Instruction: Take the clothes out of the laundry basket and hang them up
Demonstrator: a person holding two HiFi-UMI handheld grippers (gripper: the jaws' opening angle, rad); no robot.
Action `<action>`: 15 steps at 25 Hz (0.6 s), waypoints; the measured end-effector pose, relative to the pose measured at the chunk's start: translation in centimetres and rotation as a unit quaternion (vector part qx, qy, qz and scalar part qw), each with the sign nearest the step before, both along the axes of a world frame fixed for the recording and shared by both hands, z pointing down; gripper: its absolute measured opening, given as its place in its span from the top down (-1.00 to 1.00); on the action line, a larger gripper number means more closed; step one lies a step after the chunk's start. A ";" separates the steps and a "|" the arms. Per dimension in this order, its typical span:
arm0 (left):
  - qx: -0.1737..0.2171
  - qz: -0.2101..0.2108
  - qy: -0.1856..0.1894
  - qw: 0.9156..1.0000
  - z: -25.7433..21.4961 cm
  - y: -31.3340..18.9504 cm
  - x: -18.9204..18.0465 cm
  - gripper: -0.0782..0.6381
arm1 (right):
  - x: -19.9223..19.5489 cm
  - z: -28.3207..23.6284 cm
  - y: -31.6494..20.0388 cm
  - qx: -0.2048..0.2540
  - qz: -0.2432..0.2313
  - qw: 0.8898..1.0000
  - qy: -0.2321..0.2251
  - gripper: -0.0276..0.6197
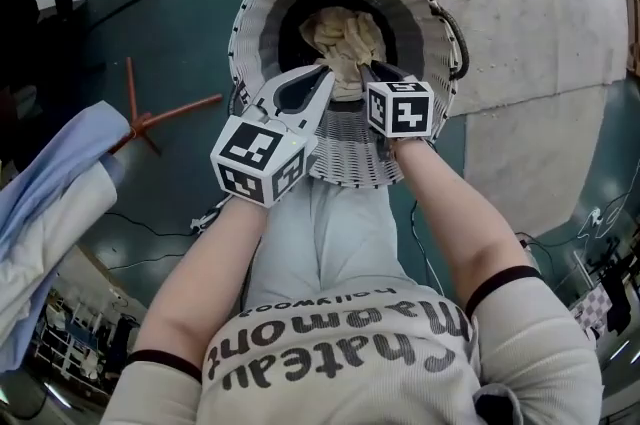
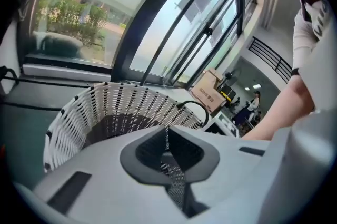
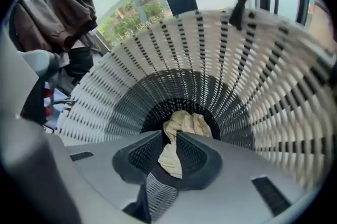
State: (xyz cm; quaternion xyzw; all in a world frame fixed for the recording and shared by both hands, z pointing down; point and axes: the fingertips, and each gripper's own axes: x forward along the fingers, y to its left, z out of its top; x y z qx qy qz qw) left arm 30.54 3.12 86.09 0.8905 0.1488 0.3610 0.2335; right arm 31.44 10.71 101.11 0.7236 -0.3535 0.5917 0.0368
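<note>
1. In the head view, both bare forearms rise from the lower frame toward the centre. The left forearm (image 1: 205, 278) slants up and right, and the right forearm (image 1: 450, 213) slants up and left.
2. The left gripper (image 1: 322, 75) lies left of centre. Its left cube (image 1: 258, 158) is nearest the camera, and its tips point to the upper right.
3. In the left gripper view, the left gripper (image 2: 167, 136) has its jaws pressed together.
4. The right gripper (image 1: 368, 68) sits just right of centre behind the right cube (image 1: 402, 108), pointing steeply downward.
5. In the right gripper view, the right gripper (image 3: 169, 138) has its jaws a narrow slit apart.
6. The two grippers' tips converge at upper centre, close but apart.

Cream garment (image 1: 345, 35) in laundry basket (image 1: 248, 21)
</note>
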 end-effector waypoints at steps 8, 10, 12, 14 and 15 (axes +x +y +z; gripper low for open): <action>-0.015 -0.023 0.037 0.999 2.8 -0.1 0.9 0.75 | -0.2 11.3 1.2 -0.043 0.016 0.998 -0.031 0.19; -0.010 -0.032 0.031 0.999 4.0 0.0 0.9 0.74 | -0.5 14.1 2.4 -0.078 0.012 0.996 -0.029 0.11; -0.016 -0.034 0.028 0.999 5.0 0.5 0.9 0.57 | -0.8 16.4 3.4 -0.099 0.027 0.994 -0.039 0.08; -0.030 -0.030 0.029 0.999 5.5 1.1 0.8 0.52 | -1.1 18.1 3.5 -0.104 0.030 0.993 -0.049 0.08; -0.036 -0.030 0.034 0.998 5.5 1.2 0.8 0.52 | -1.1 18.7 3.4 -0.109 0.021 0.993 -0.052 0.08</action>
